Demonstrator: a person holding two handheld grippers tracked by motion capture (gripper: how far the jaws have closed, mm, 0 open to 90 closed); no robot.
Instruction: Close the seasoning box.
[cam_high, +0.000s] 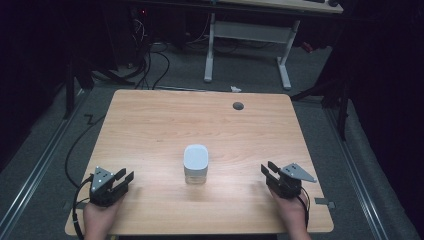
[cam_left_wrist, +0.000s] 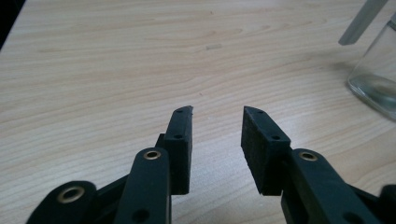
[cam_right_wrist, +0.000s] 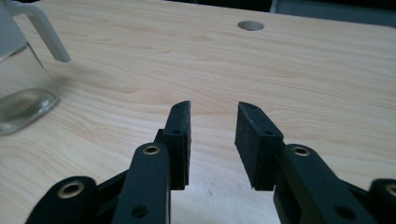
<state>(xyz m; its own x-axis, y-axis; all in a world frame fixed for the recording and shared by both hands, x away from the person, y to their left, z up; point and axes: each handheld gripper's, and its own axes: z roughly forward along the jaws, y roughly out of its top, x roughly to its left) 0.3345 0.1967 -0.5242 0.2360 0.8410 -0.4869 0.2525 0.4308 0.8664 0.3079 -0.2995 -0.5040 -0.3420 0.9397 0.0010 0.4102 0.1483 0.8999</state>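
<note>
From the high view we see a clear glass jar (cam_high: 195, 170) with a white, rounded-square lid standing upright near the middle of the wooden table (cam_high: 150, 125), toward its near edge. The left gripper (cam_high: 126, 180) sits well off to the jar's left and the right gripper (cam_high: 267, 172) well off to its right, each in a hand at the near edge, both angled inward toward the jar. Their jaws stand apart with nothing between them.

Over to the left gripper view: the two black jaws are spread, bare wood grain in the gap. At the right edge we catch the jar's (cam_left_wrist: 376, 81) transparent wall and thick glass base, resting on the table, apart from the pads.

Now the right gripper view: again the jaws are parted and empty. The jar (cam_right_wrist: 21, 86) appears at the far left, see-through with a rounded bottom corner, a whitish lid clip slanting down beside it. A round hole (cam_right_wrist: 251, 25) marks the table's far side.
</note>
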